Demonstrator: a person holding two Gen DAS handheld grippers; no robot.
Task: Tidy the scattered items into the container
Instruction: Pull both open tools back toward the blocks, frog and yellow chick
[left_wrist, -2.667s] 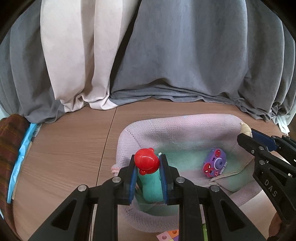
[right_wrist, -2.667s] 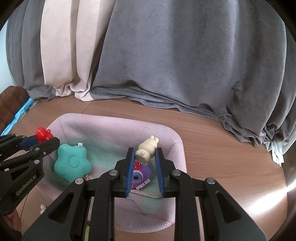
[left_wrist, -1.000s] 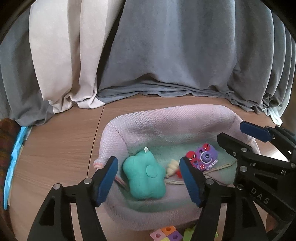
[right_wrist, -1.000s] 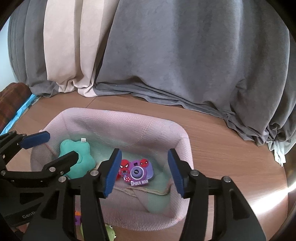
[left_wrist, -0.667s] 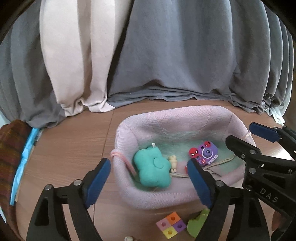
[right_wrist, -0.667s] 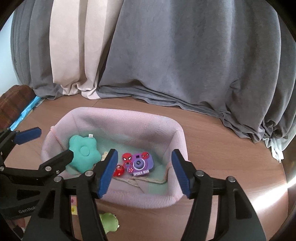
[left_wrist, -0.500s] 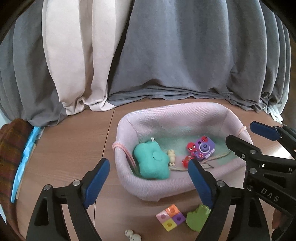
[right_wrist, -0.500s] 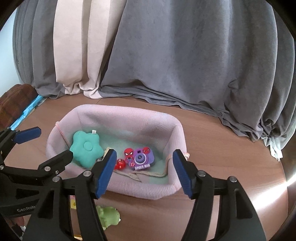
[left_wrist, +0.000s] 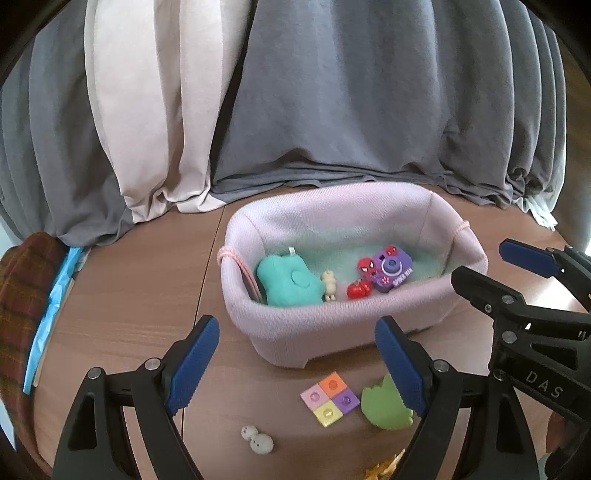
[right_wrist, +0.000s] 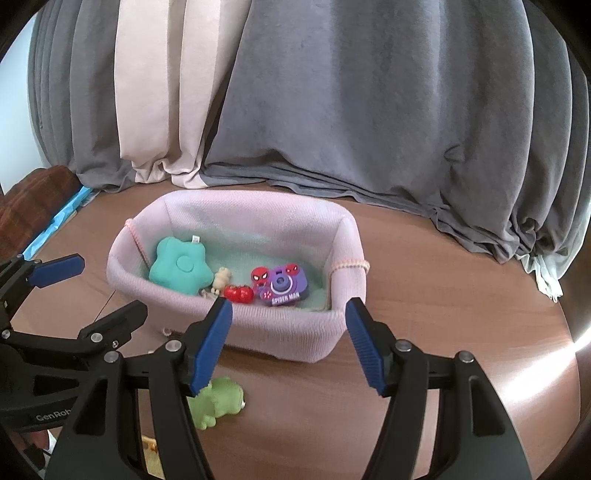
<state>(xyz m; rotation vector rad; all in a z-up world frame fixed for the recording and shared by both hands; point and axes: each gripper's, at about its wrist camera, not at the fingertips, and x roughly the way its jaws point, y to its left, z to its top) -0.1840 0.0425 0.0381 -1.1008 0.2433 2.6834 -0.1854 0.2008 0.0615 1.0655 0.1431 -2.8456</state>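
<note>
Left tongs (left_wrist: 295, 360) spread wide, grasping nothing, hovering over the worktop (left_wrist: 122, 314) just in front of the basket (left_wrist: 369, 325). Right tongs (right_wrist: 288, 341) likewise released and bare, poised before the basket's near wall; seen from the left wrist at far right (left_wrist: 484, 267), also gaping.

Pink knitted basket standing on the wooden worktop, mint lining inside. Holding 4 things: teal plush (left_wrist: 288, 282) leaning against the left end, small cream figure (left_wrist: 328, 284) just beside it, red toy (left_wrist: 358, 290) next along, touching the purple camera (left_wrist: 388, 269) marked "SPIDER MAN". Same row visible from the right wrist: plush (right_wrist: 179, 269), figure (right_wrist: 221, 278), red toy (right_wrist: 238, 293), camera (right_wrist: 282, 286).

Outside the basket, on the worktop in front of it: 4-colour square tile (left_wrist: 329, 398), green frog (left_wrist: 386, 406) just right of the tile and partly behind the left tongs' right finger, 2 small cream beads (left_wrist: 257, 438) touching each other, nearer the camera. Bit of something yellow (left_wrist: 384, 470) at the bottom edge, too cut off to identify. Frog (right_wrist: 218, 404) also showing in the right wrist view, partly behind the left finger.

Grey and cream curtains (right_wrist: 332, 110) pooling on the worktop behind the basket.
</note>
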